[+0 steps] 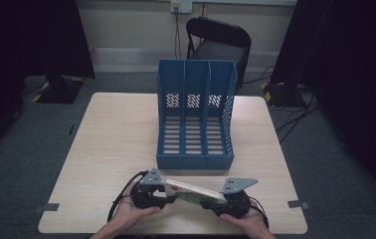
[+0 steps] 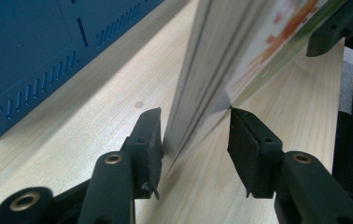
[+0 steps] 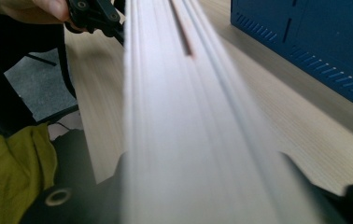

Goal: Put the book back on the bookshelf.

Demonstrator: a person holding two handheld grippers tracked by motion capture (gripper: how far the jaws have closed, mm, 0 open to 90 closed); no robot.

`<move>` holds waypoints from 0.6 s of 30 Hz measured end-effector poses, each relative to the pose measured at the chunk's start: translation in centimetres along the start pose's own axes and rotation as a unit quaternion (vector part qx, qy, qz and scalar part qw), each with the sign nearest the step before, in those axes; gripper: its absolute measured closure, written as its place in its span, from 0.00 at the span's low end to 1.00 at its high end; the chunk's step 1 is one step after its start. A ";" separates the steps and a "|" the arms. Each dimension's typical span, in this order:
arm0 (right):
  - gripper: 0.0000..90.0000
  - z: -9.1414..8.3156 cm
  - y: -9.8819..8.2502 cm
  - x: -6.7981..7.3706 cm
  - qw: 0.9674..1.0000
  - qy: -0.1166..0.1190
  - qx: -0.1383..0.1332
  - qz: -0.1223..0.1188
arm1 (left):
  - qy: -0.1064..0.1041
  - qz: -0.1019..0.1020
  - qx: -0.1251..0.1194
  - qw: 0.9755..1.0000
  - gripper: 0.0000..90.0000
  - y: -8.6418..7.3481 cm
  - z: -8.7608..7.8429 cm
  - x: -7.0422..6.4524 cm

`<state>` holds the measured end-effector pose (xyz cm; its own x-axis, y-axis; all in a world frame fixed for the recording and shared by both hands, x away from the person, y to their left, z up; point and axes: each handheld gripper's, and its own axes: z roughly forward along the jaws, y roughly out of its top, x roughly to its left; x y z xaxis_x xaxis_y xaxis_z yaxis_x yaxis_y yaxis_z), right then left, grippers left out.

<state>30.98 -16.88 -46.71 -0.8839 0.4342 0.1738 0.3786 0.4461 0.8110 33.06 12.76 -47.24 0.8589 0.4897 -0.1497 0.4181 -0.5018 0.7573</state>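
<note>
1. book (image 1: 192, 191): held edge-up between the two grippers, near the front edge of the table (image 1: 116, 134), just in front of the blue file rack (image 1: 196, 117); raised at an angle rather than lying flat.
2. left gripper (image 1: 163, 195): in the left gripper view, jaws parted a moderate way with the near corner of the book between them; one pad (image 2: 152, 140) touching the page edges, the other pad just at the cover's corner; grip judged light, not a full clamp.
3. right gripper (image 1: 216, 201): in the right gripper view, jaws hidden behind the blurred page edges that run up from between them; judged closed on the far end of the book, carrying most of its weight.
4. file rack: three upright compartments side by side, open toward the person, perforated back and slatted floor; all three compartments empty.
5. progress, as a judgement: pick-up done, book off the table and supported at both ends; left to do: turning it upright, carrying it forward over the rack's low front lip, sliding it into a compartment, then release. which compartment is meant cannot be told.
6. behind the table: a dark folding chair (image 1: 219, 42) on grey carpet.
</note>
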 end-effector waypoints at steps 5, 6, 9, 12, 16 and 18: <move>0.80 0.5 0.1 0.0 1.000 0.005 -0.007 0.015 | 0.004 0.000 -0.006 1.000 0.61 0.0 0.1 0.5; 0.80 0.5 0.1 0.0 1.000 0.005 -0.007 0.015 | 0.004 0.000 -0.006 1.000 0.61 0.0 0.1 0.5; 0.78 0.5 0.0 -0.2 1.000 0.005 -0.011 0.024 | 0.006 0.001 -0.007 1.000 0.61 0.0 0.1 0.5; 0.79 0.5 0.0 -0.2 1.000 0.006 -0.011 0.026 | 0.005 0.002 -0.006 1.000 0.61 0.0 0.1 0.5; 0.85 0.5 0.0 0.3 1.000 -0.004 -0.007 0.002 | 0.005 0.003 -0.007 1.000 0.61 0.0 0.1 0.5; 0.85 0.5 0.1 0.5 1.000 -0.008 -0.005 -0.002 | 0.007 0.003 -0.007 1.000 0.60 0.0 0.1 0.5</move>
<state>30.70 -16.18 -46.84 -0.8814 0.4438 0.1616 0.3716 0.4406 0.8172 33.50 12.93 -47.41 0.8570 0.4967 -0.1374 0.4092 -0.4938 0.7673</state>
